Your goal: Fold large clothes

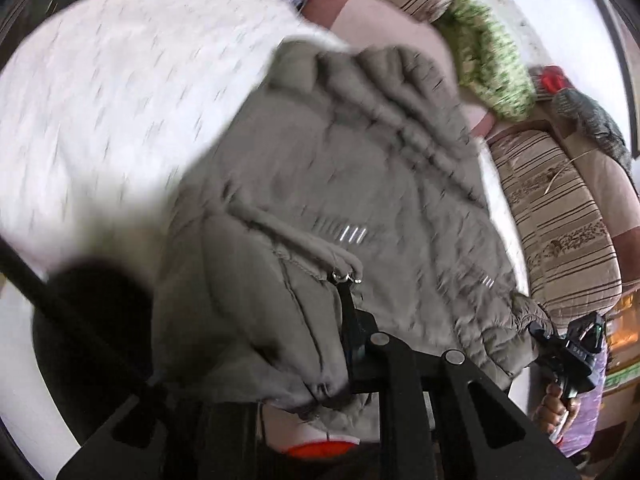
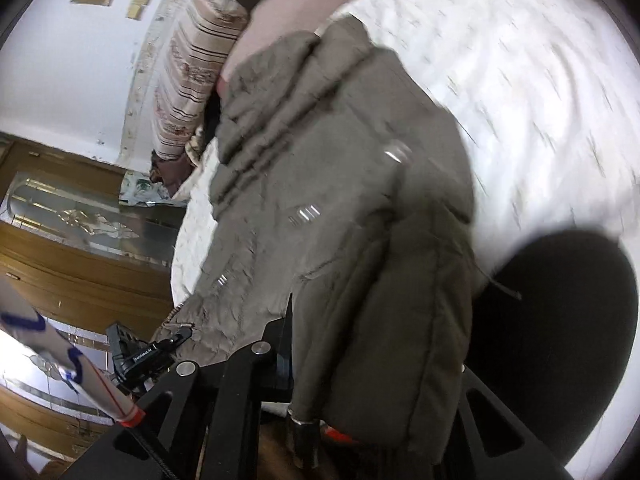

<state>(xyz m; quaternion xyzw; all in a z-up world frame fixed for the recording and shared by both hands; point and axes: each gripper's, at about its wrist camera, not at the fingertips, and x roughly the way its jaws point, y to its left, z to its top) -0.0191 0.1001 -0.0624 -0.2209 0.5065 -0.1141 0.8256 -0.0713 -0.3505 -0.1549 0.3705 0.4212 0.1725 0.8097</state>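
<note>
A large olive-grey padded jacket (image 1: 340, 200) hangs between both grippers over a white patterned bedspread (image 1: 120, 100). My left gripper (image 1: 346, 280) is shut on a hem edge of the jacket, near a small metal ring. In the left wrist view the right gripper (image 1: 536, 330) pinches the jacket's far corner. In the right wrist view the jacket (image 2: 340, 200) drapes over my right gripper (image 2: 290, 300), which is shut on its fabric; one finger is hidden by cloth. The left gripper (image 2: 184, 334) shows there clamped on the jacket's other corner.
A striped beige sofa cushion (image 1: 560, 220) and a green knitted cloth (image 1: 488, 68) lie beyond the bed. A wooden glass-panelled door (image 2: 72, 248) stands at the left. A round dark object (image 2: 560, 340) sits by the bed. The frames are motion-blurred.
</note>
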